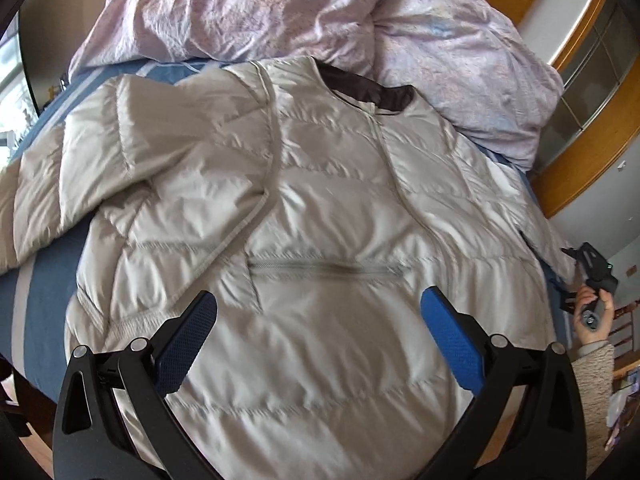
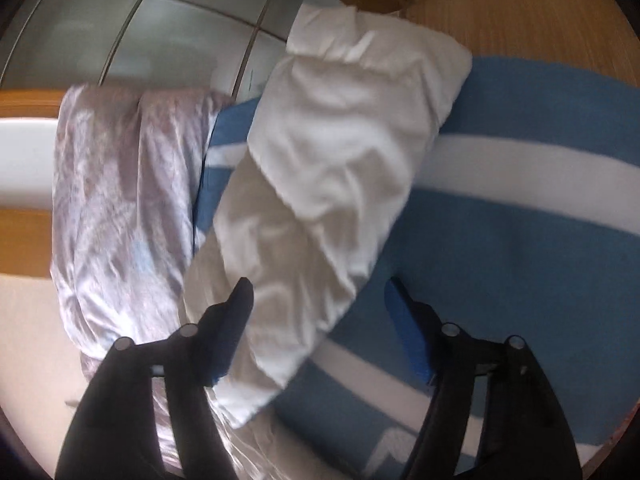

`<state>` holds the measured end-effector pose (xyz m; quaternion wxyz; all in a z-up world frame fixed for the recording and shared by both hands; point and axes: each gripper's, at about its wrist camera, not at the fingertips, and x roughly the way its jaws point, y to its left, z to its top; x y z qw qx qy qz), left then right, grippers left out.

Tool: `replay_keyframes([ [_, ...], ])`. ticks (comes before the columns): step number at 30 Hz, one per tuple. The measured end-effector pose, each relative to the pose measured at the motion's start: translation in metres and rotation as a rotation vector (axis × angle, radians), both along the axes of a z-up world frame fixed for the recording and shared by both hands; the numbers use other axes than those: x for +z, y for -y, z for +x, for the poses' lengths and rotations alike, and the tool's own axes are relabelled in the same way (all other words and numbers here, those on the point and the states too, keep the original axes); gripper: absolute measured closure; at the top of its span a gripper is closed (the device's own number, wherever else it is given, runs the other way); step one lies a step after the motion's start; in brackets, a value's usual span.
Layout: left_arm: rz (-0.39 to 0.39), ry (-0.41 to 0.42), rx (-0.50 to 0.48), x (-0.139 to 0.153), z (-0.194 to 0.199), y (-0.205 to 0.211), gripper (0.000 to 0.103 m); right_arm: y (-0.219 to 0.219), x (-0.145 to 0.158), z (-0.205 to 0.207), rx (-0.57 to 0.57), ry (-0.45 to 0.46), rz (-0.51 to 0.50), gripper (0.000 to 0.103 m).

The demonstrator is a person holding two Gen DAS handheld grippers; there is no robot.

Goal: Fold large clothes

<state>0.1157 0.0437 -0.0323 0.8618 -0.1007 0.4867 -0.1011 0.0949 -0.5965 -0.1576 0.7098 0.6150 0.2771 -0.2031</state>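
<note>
Two grippers in view, both with jaws spread and nothing between them. Left gripper (image 1: 318,312) hovers over the near hem of the pale quilted jacket (image 1: 320,200), which lies flat, front up, on the bed (image 1: 44,316) with its blue, white-striped cover. Jacket's left sleeve (image 1: 132,148) is folded in over the chest; a zip pocket (image 1: 324,270) runs across just beyond the fingertips. Right gripper (image 2: 320,292) is off the bed's right edge, held in the person's right hand (image 1: 592,316); its own view, blurred, shows the other sleeve (image 2: 320,200) stretched over the striped cover between its jaws, cuff end far.

Obstruction: a crumpled lilac duvet (image 1: 280,12) is heaped at the far side, touching the jacket's dark collar (image 1: 368,88) and running along the far right shoulder. Open cover shows left of the jacket. Wooden wardrobe frame (image 1: 592,152) stands beyond the bed's right edge.
</note>
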Motion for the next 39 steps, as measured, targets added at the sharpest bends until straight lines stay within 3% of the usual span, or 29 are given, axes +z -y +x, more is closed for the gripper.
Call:
replay_keyframes([
  [6, -0.005, 0.058, 0.005, -0.001, 0.009, -0.009, 0.001, 0.013, -0.001, 0.003, -0.054, -0.05, -0.071, 0.075],
  [10, 0.005, 0.108, 0.017, -0.001, 0.011, -0.017, 0.001, 0.014, 0.006, 0.008, -0.041, -0.092, -0.16, 0.09],
  [15, -0.051, 0.103, 0.009, -0.007, 0.014, -0.029, 0.001, -0.01, 0.052, 0.02, -0.009, -0.133, -0.419, 0.095],
  [19, -0.114, 0.097, 0.012, -0.009, 0.012, -0.043, 0.001, -0.052, 0.109, 0.035, 0.04, -0.122, -0.687, 0.096],
  [24, -0.114, 0.129, 0.06, -0.006, 0.007, -0.061, 0.001, -0.126, 0.164, 0.056, 0.14, -0.048, -0.947, 0.097],
  [28, -0.097, 0.158, 0.097, -0.002, 0.002, -0.074, 0.001, -0.192, 0.192, 0.072, 0.253, 0.042, -1.094, 0.097],
  [31, -0.082, 0.174, 0.12, 0.0, -0.001, -0.082, 0.001, -0.247, 0.206, 0.076, 0.351, 0.138, -1.158, 0.097],
  [35, -0.053, 0.182, 0.146, 0.0, -0.005, -0.089, 0.001, -0.317, 0.213, 0.081, 0.522, 0.247, -1.164, 0.097],
  [39, -0.072, 0.179, 0.165, -0.001, -0.008, -0.1, 0.001, -0.393, 0.193, 0.098, 0.752, 0.259, -1.129, 0.097],
])
